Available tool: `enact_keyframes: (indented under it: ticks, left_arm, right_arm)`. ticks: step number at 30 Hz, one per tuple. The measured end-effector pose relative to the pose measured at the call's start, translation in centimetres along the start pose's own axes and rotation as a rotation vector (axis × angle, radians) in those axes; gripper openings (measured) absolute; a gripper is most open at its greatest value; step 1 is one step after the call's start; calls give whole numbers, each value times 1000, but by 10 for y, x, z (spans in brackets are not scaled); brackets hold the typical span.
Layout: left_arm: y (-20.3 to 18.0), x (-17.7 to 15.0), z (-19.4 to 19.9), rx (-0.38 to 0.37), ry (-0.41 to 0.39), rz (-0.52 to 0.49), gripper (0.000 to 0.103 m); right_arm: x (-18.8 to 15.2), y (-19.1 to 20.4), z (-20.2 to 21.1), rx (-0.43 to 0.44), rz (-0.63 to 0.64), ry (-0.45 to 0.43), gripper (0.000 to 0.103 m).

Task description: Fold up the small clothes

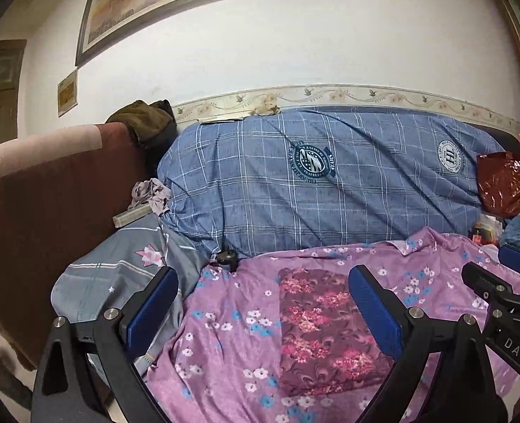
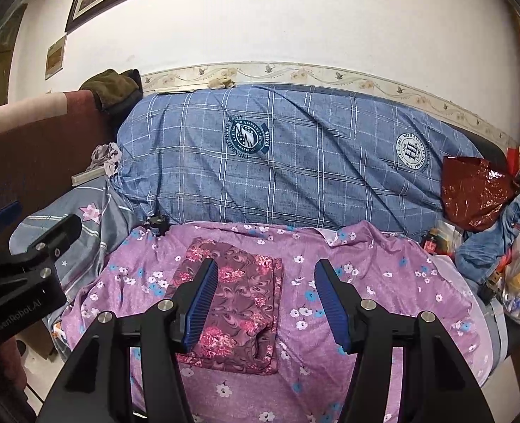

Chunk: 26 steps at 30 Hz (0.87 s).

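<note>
- On the purple floral sheet [image 1: 224,335], left wrist view: folded maroon floral cloth [image 1: 326,328] lies flat, ahead of the left gripper [image 1: 263,303], whose jaws stand wide apart, nothing between the pads (right gripper's tip pokes in at the right edge).
- Right wrist view: right gripper [image 2: 267,303] over the sheet, jaws spread, empty; cloth [image 2: 235,299] partly behind its left finger [image 2: 200,303]. Blue plaid quilt [image 2: 295,162] behind.
</note>
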<state>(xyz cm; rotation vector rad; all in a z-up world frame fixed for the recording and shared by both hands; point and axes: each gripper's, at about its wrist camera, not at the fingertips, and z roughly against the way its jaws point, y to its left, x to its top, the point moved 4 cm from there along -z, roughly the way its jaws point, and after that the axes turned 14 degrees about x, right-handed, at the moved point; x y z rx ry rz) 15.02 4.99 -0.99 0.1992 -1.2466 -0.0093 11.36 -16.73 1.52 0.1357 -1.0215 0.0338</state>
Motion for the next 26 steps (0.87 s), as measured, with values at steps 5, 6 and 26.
enact_keyframes:
  ticks: [5, 6, 26]
  left_arm:
    - [-4, -8, 0, 3, -13, 18, 99]
    - [-5, -8, -2, -3, -9, 21, 99]
    - [-17, -8, -33, -86, 55, 72, 99]
  right_arm:
    - [1, -5, -1, -6, -16, -19, 59]
    - [1, -6, -1, -5, -18, -19, 59]
    - [-6, -21, -30, -19, -33, 6, 59]
